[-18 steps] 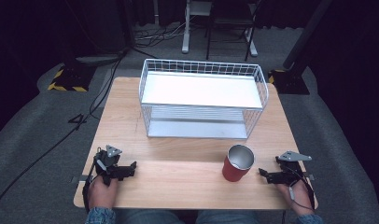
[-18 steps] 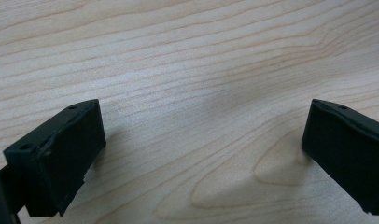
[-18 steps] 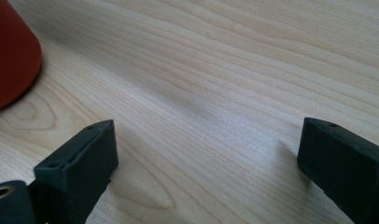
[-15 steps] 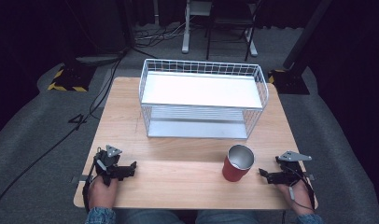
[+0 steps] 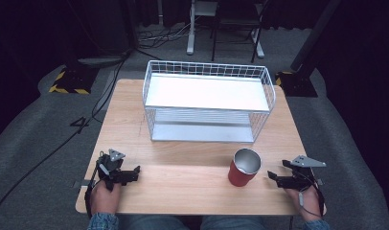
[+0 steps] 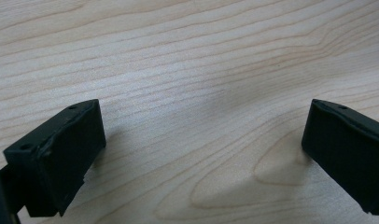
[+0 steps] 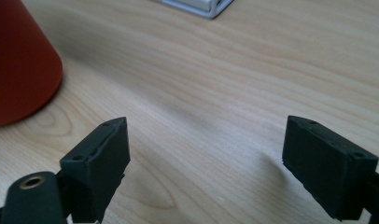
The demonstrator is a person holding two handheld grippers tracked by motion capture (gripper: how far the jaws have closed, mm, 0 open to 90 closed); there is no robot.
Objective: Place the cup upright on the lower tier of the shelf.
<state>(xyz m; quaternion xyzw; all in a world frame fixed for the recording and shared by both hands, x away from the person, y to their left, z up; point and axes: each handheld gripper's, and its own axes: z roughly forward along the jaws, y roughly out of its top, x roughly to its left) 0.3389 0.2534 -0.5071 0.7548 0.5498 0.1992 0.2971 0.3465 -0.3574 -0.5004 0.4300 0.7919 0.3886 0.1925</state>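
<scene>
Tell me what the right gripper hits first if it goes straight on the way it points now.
Most likely the red cup: the right gripper points left along the table toward it, jaws open. In the right gripper view the cup sits left of centre, so it might only graze.

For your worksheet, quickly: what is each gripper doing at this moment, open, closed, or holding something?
Left gripper: open, fingers wide apart over bare table, holding nothing.
Right gripper: open, holding nothing; the red cup stands beside it, untouched.
</scene>
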